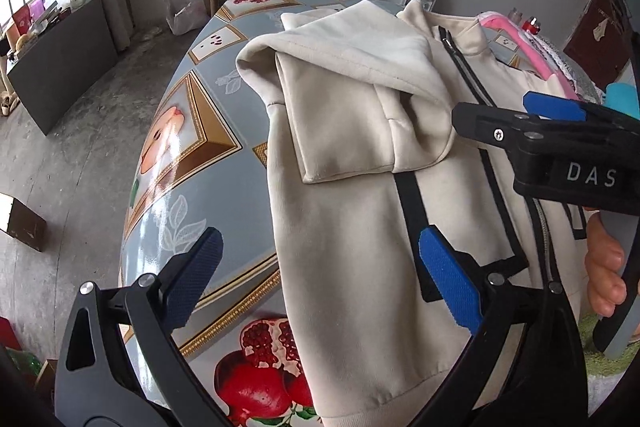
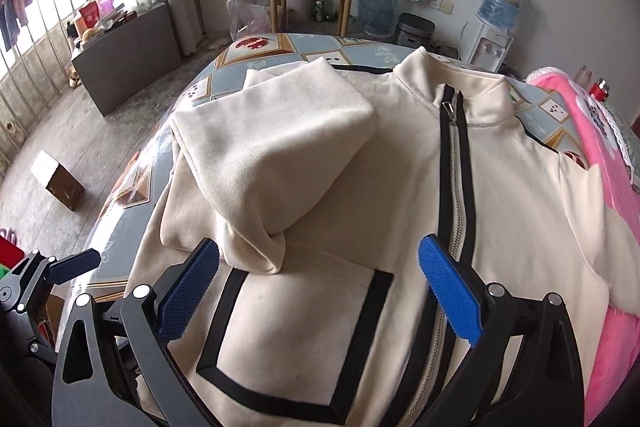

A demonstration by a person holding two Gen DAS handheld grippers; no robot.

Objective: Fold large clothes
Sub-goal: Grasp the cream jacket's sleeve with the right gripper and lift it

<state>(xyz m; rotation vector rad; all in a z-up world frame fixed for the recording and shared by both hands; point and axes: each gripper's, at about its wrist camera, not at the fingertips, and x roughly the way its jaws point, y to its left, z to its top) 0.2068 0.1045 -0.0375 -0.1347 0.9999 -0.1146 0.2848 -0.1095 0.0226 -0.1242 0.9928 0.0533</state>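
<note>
Left wrist view, read from left to right: the left gripper (image 1: 320,279) hung with its two blue-padded fingers spread wide and nothing between them. Its left finger lay over the patterned tablecloth (image 1: 188,131) and its right finger over the cream zip jacket (image 1: 352,247), so that gripper straddled the garment's left edge. The jacket lay flat on the table, front up. Its long axis ran from the hem near the camera to the stand-up collar (image 1: 464,35) at the far side. One sleeve (image 1: 344,95) was already folded in across the chest on the left half. At the right of this view the right gripper (image 1: 556,115) reached in over the zip line, and part of a hand (image 1: 604,267) showed on its handle.

Right wrist view, same order: the right gripper's (image 2: 320,283) fingers were likewise spread and empty, poised over the black-outlined pocket (image 2: 296,339), just short of the folded sleeve's cuff end. The zip (image 2: 452,187) ran beneath its right finger. The unfolded right sleeve (image 2: 592,227) lay out to the right, beside a pink blanket (image 2: 600,147).

By judgement, the right gripper was the nearer to that remaining sleeve, which lay to its right and ahead.

Counts: one jacket, two sleeves (one folded, one not), one pocket in view, two grippers, four fingers.
</note>
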